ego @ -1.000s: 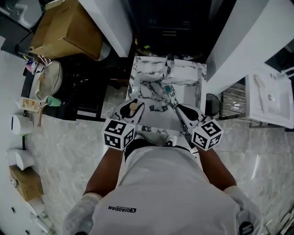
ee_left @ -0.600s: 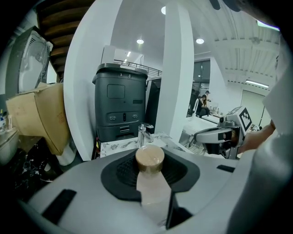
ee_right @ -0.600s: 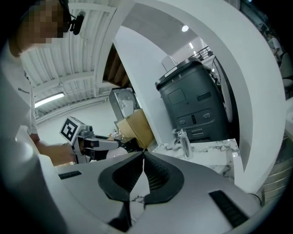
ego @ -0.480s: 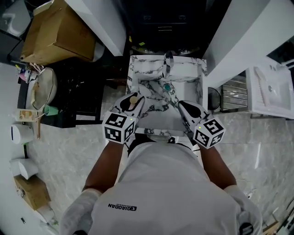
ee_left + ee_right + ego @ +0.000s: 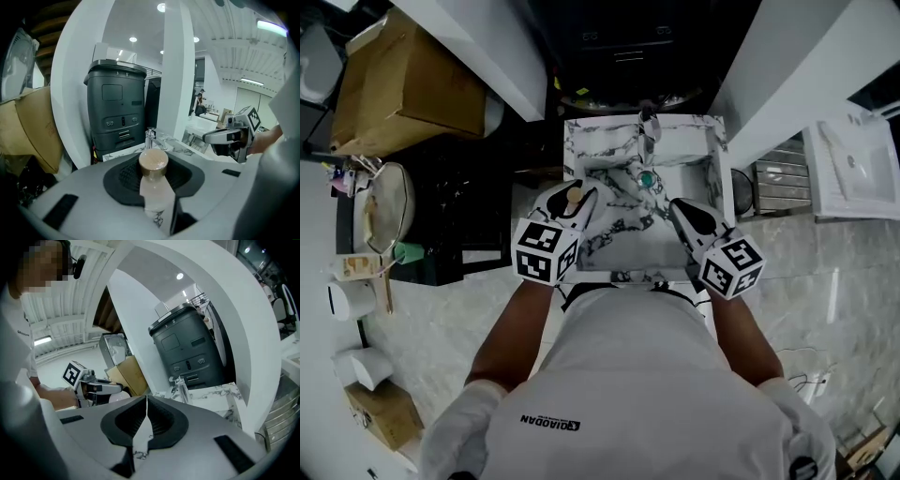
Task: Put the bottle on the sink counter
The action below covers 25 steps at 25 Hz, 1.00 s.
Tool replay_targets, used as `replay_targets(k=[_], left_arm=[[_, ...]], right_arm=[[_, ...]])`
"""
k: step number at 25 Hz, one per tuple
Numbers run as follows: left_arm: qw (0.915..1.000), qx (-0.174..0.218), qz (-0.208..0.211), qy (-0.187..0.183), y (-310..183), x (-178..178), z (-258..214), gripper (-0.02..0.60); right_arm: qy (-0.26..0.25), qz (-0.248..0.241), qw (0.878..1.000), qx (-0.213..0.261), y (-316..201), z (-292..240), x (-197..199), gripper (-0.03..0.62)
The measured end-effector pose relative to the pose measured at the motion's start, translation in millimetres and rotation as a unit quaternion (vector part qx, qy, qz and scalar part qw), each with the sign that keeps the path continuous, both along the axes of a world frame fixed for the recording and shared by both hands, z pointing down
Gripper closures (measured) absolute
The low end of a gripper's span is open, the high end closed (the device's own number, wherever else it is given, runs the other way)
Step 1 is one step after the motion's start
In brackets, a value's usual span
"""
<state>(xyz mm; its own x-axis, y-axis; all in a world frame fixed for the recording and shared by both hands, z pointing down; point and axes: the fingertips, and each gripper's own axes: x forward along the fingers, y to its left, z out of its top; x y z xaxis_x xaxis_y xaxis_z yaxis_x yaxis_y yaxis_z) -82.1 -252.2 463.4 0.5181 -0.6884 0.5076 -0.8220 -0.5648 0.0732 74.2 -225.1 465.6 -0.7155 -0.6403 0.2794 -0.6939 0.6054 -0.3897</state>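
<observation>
My left gripper is shut on a small pale bottle with a tan cap, held upright over the left edge of the marble sink counter. In the left gripper view the cap sits between the dark pads, with the chrome faucet behind it. My right gripper hovers over the right side of the basin, its jaws closed together with nothing between them. A teal drain plug lies in the basin.
A dark cabinet unit stands behind the sink between white pillars. A cardboard box and a black shelf with small items are on the left. On the right are a round bin and a second white basin.
The person has stepped closer to the sink, and both grippers now reach further over the basin. The bottle stays in the left gripper and the right jaws stay closed.
</observation>
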Motion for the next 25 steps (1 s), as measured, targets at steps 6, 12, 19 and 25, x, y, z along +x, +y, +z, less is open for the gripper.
replay_targets(k=[6, 12, 19, 25], left_arm=[[1.0, 0.001, 0.003, 0.003, -22, -7, 7, 0.454], [1.0, 0.002, 0.001, -0.001, -44, -12, 18, 0.454], [1.0, 0.004, 0.003, -0.006, -67, -20, 29, 0.454], [0.9999, 0.01, 0.003, -0.004, -90, -24, 31, 0.454]], right_arm=[[0.011, -0.002, 1.0, -0.008, -3, 5, -11, 0.553], [0.013, -0.004, 1.0, -0.017, -12, 11, -19, 0.552], [0.013, -0.004, 1.0, -0.021, -20, 10, -32, 0.552], [0.015, 0.005, 0.999, -0.028, -23, 14, -37, 0.552]])
